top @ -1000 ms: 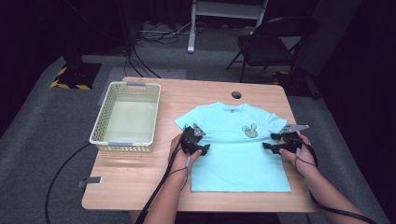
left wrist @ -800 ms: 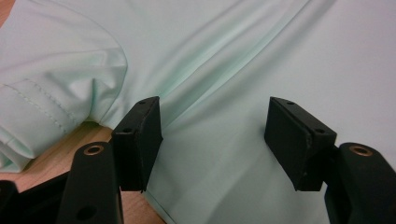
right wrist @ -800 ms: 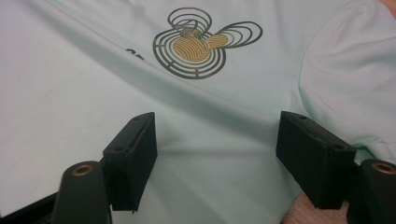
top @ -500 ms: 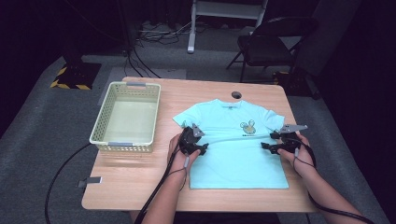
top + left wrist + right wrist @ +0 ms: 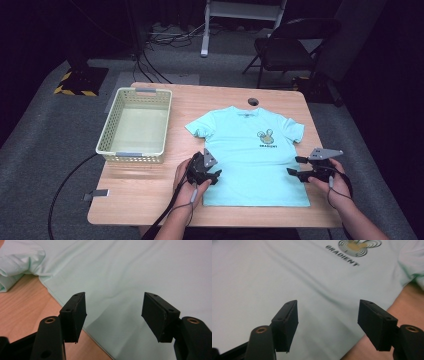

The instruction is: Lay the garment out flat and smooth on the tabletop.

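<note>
T-shirt (image 5: 249, 160): pale turquoise, spread flat, front up, on right half of wooden table (image 5: 150, 200); collar at far end, hem at near edge.
Print (image 5: 266, 138): small round emblem on chest, right of centre; in right gripper view (image 5: 358, 243) cut off by top edge.
Writing: "GRADIENT" (image 5: 341, 256) in dark capitals under emblem; neck label at collar (image 5: 246, 113) too small to read.
Sleeves: left sleeve bunched into folds (image 5: 17, 262); right sleeve cut off at corner of right gripper view (image 5: 414, 262).
Left gripper (image 5: 214, 175): at left side seam of T-shirt, near hem; in left gripper view (image 5: 113, 312) jaws set wide, bare cloth between, pads off fabric, nothing held.
Right gripper (image 5: 295, 166): at right side seam, level with left one; in right gripper view (image 5: 328, 322) jaws apart after closing a little just now, cloth beneath, nothing clamped.
Hands: left hand (image 5: 187, 182) and right hand (image 5: 336, 181) wrapped round gripper bodies; forearms cut off at near edge.
Basket (image 5: 114, 149): cream slatted plastic, on left of table, well apart from T-shirt.
Table hole (image 5: 253, 101): round opening beyond collar.
Background: chair (image 5: 295, 47) beyond table, dark, details hard to make out.
</note>
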{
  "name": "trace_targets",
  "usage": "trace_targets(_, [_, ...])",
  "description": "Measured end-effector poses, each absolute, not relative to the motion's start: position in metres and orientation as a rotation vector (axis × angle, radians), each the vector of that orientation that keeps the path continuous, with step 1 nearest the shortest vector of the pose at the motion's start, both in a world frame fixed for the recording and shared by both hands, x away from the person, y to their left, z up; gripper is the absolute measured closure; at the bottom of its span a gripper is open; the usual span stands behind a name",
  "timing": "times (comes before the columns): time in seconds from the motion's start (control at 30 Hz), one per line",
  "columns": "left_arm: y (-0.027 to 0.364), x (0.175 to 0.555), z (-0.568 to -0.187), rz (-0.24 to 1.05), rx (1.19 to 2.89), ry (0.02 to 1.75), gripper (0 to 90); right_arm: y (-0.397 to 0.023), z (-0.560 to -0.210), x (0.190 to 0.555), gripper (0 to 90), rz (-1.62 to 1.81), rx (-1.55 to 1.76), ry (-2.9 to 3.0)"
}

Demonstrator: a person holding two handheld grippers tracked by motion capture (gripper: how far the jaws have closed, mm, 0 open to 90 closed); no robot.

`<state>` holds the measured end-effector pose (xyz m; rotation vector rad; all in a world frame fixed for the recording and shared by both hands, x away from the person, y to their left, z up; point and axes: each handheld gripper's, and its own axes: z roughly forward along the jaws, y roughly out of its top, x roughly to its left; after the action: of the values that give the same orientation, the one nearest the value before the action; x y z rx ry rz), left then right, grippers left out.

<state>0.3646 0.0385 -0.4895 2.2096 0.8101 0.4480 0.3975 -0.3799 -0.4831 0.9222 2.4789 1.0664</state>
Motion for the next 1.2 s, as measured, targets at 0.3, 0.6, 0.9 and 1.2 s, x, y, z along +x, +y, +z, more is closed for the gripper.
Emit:
trace_targets(0.3, [0.043,0.326,-0.502,0.399,2.223,0.813,36.4,-0.388,-0.496,0.353,32.2,1.023,0.892,2.534])
trace_targets(0.6, [0.051,0.311,-0.495,0.421,2.258,0.815,34.0,-0.390,-0.492,0.332,32.6,1.053,0.905,2.521])
trace_targets(0.9, [0.079,0.293,-0.485,0.451,2.215,0.844,33.9,-0.406,-0.487,0.327,31.5,1.064,0.919,2.469])
trace_targets(1.2, [0.113,0.283,-0.480,0.474,2.176,0.895,34.8,-0.424,-0.484,0.324,27.6,1.050,0.936,2.444])
